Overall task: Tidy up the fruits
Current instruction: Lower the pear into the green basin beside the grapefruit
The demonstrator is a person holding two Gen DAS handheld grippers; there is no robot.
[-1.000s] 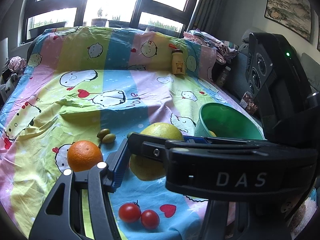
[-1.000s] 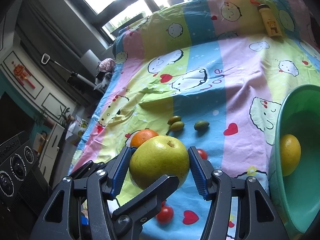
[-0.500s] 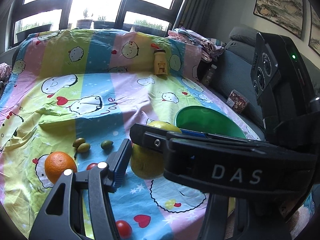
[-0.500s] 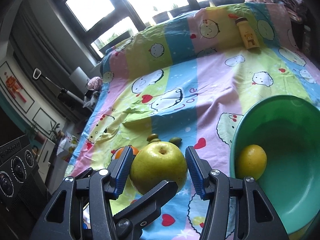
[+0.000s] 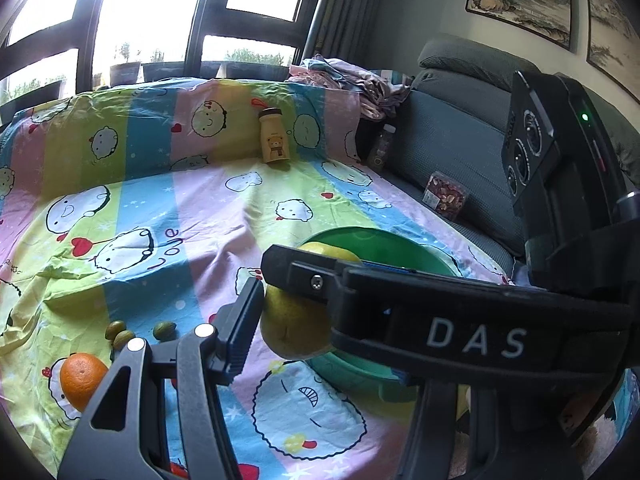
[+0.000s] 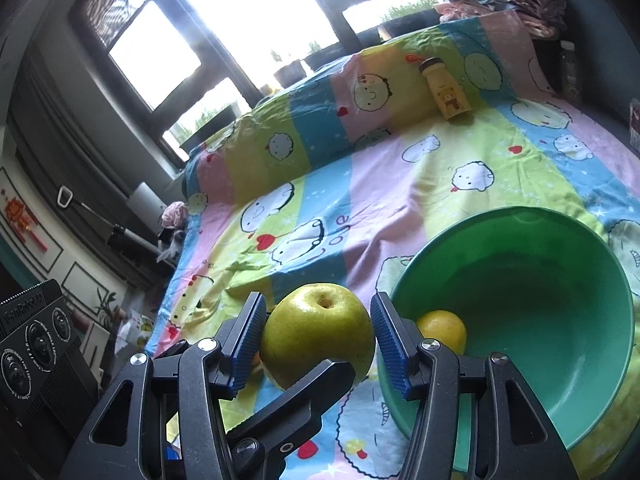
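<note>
so both grippers are on the same pear (image 6: 318,332) here, which is kind of funny. The right gripper (image 6: 318,338) has its blue fingers (image 6: 249,340) about half open and pressed on the pear's two sides, stem dimple facing up. The left gripper (image 5: 280,312) comes in crosswise: one finger (image 5: 242,330) sits against the pear's left side, the other is hidden behind the right gripper's body, so I'd guess it's squeezing too but can't swear to it

What matters for the drop: the green bowl (image 6: 520,220) sits just right of the right fingers and a bit lower, its near rim almost touching the right finger. There's a lemon (image 6: 442,330) already inside, right by that rim. Pear looks about round, so no long axis to fuss over. Probably just slide right over the rim and let go, ideally past the lemon
</note>
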